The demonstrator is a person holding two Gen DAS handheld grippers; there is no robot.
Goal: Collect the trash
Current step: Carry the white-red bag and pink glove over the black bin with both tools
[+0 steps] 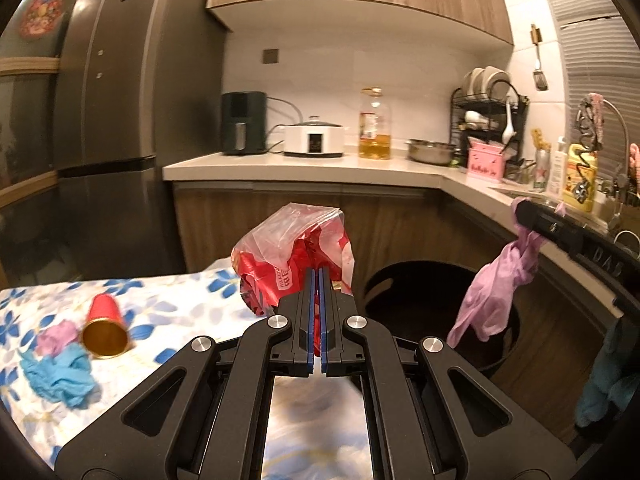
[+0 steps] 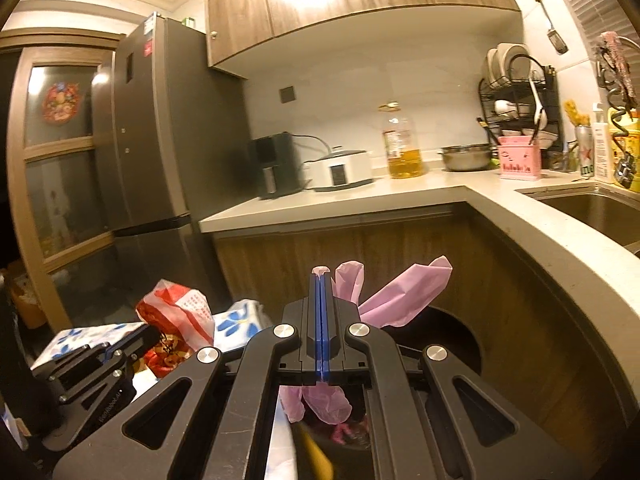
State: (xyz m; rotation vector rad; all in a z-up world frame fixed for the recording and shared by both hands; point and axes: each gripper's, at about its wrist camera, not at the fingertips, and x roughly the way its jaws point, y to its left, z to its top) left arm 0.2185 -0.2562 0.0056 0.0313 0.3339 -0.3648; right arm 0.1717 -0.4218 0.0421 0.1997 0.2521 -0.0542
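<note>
You are pinching a crumpled red-and-clear plastic bag [image 1: 296, 256] in the closed left gripper [image 1: 319, 276], just beyond the near floral-clothed table [image 1: 168, 304]; it is looking light and slippery; further right, your right gripper [image 2: 322, 284] is clamping a limp pink rubber glove [image 2: 400, 296] above the dark round bin [image 1: 436, 292].

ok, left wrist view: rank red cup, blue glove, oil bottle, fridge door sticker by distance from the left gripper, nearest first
From the left gripper:
1. red cup, lying on the floral tablecloth, left.
2. blue glove, crumpled on the cloth, further left; close to call with the cup.
3. oil bottle, on the back counter.
4. red sticker, top left door.
</note>
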